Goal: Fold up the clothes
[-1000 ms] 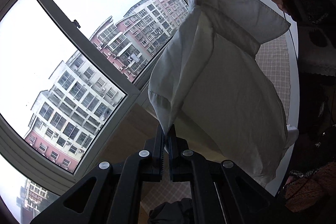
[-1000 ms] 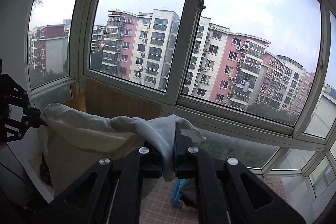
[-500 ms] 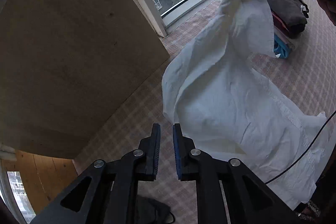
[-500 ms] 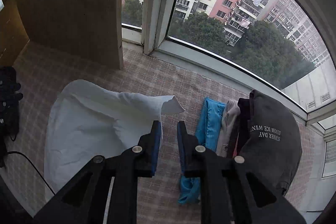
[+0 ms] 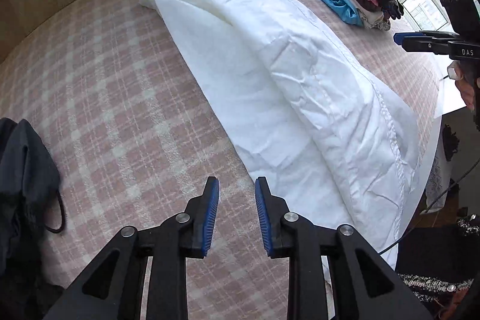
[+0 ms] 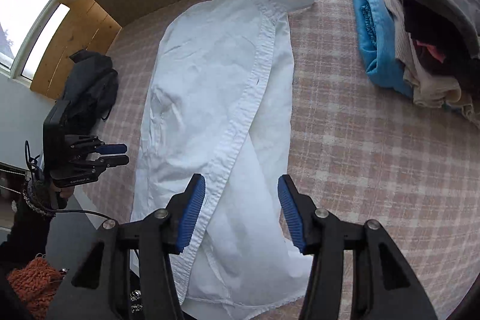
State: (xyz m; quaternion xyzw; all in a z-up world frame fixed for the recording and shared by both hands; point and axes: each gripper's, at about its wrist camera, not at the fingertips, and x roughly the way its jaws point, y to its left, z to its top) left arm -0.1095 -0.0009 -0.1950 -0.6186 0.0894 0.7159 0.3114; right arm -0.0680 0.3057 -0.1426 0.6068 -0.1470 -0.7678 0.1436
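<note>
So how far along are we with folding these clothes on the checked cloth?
Done: a stack of folded clothes sits by the window. In hand: the white shirt lies lengthwise on the checked cloth, folded roughly in half along its length; both tongs, left and right, are opening with nothing pinched. Left: folding the shirt across, stacking it, then the dark garment at the side.

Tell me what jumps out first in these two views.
A long white shirt lies stretched across the pink checked cloth, collar toward the window. Both grippers are opening with nothing pinched: the right gripper hangs over the shirt's near end, the left gripper over bare cloth beside it. A stack of folded clothes, blue and grey showing, sits off to the shirt's right.
</note>
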